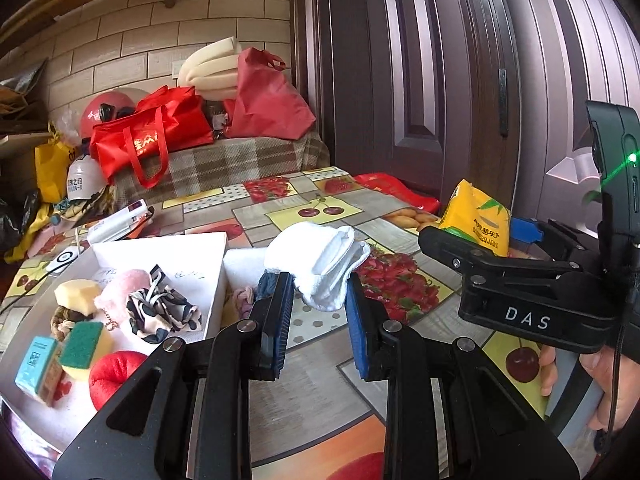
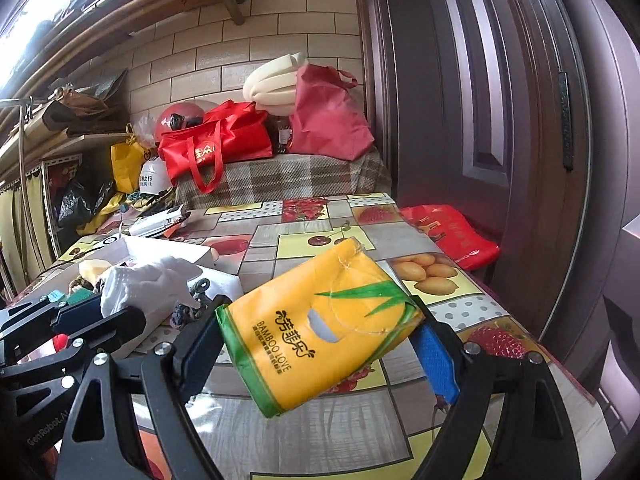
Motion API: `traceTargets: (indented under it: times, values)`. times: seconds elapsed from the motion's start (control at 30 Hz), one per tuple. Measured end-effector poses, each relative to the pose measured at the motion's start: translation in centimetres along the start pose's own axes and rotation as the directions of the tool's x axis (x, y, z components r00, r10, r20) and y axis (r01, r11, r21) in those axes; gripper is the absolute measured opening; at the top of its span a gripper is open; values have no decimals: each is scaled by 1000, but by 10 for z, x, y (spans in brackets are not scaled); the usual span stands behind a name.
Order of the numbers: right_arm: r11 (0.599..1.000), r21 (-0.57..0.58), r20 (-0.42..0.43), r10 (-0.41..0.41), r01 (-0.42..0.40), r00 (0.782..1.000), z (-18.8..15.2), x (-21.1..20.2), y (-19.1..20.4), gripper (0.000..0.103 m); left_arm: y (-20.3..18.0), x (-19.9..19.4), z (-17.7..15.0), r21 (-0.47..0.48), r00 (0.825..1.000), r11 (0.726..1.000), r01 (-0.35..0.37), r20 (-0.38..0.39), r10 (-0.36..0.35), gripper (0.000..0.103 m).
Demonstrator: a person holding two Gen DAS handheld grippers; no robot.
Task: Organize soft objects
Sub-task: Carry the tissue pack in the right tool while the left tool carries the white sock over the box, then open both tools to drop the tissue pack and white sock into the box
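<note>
My left gripper (image 1: 320, 292) is shut on a white sock (image 1: 324, 260) and holds it above the table, just right of the white box (image 1: 168, 248). The sock also shows in the right wrist view (image 2: 148, 284). My right gripper (image 2: 320, 340) is shut on a yellow tissue pack (image 2: 320, 328), lifted off the table; it also shows in the left wrist view (image 1: 478, 216). The box holds several soft things: a red cushion (image 1: 112, 376), a green-yellow sponge (image 1: 86, 350), a black-and-white scrunchie (image 1: 160, 312), a pink puff (image 1: 120, 288).
The table has a fruit-print cloth (image 1: 320, 208). A red bag (image 2: 452, 232) lies at its right edge by the dark door (image 1: 440, 80). A phone and papers (image 1: 116, 220) lie behind the box. Red bags (image 1: 152, 136) sit on a plaid-covered bench beyond.
</note>
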State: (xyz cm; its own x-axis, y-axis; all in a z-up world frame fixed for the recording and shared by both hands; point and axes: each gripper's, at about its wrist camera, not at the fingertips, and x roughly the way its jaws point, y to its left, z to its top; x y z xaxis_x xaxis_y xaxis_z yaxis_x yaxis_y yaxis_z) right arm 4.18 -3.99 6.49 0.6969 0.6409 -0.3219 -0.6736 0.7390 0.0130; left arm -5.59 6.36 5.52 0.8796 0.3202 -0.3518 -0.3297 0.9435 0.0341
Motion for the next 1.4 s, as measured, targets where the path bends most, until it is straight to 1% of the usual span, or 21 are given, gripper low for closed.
traceTargets:
  times: [0.1, 0.27, 0.4, 0.47, 0.53, 0.6, 0.67, 0.73, 0.8, 0.83, 0.9, 1.0, 1.1, 1.23, 1.33, 1.4]
  values:
    - [1000, 5, -4, 8, -8, 1000, -1, -3, 2, 86, 5, -4, -3, 14, 1000, 1000, -14, -1, 14, 25]
    - [999, -12, -7, 48, -48, 999, -2, -3, 19, 86, 26, -20, -10, 30, 997, 997, -76, 12, 75, 25]
    - [992, -81, -10, 100, -101, 995, -3, -1, 50, 86, 55, -32, -17, 11, 992, 992, -125, 13, 125, 25]
    - [985, -121, -11, 123, -123, 992, -3, 0, 66, 86, 73, -37, -21, -4, 987, 987, -158, 9, 158, 25]
    - [975, -148, -15, 163, -163, 987, -3, 2, 83, 86, 91, -40, -23, -24, 982, 982, -189, 4, 189, 25]
    - [966, -170, -19, 193, -193, 981, -2, 4, 98, 86, 111, -44, -26, -52, 973, 972, -230, 2, 230, 26]
    - [956, -185, -18, 227, -226, 974, -3, 6, 114, 86, 135, -46, -29, -91, 957, 953, -288, -12, 288, 26]
    - [944, -204, -23, 259, -258, 966, -3, 9, 132, 86, 163, -42, -30, -146, 937, 926, -349, -52, 345, 26]
    - [931, -218, -39, 291, -292, 956, -3, 15, 151, 86, 181, -38, -33, -177, 920, 903, -391, -90, 380, 26]
    - [926, -224, -51, 301, -305, 952, -2, 20, 158, 86, 193, -34, -34, -199, 909, 888, -416, -117, 400, 26]
    - [915, -228, -82, 324, -334, 943, 0, 32, 173, 86, 208, -29, -37, -232, 896, 867, -441, -157, 414, 26]
    - [911, -217, -135, 328, -350, 935, 3, 54, 187, 86, 224, -25, -43, -273, 888, 848, -455, -211, 409, 26]
    - [918, -188, -174, 319, -350, 932, 5, 71, 192, 86, 229, -19, -44, -285, 885, 842, -459, -236, 402, 26]
    - [924, -158, -238, 307, -348, 922, 6, 91, 195, 86, 230, -13, -41, -282, 881, 841, -462, -253, 399, 26]
    - [919, -174, -267, 301, -353, 915, 3, 94, 202, 88, 231, -11, -41, -282, 880, 840, -463, -264, 395, 26]
    - [914, -200, -269, 295, -353, 917, 2, 92, 206, 89, 232, -13, -41, -287, 878, 837, -467, -261, 401, 26]
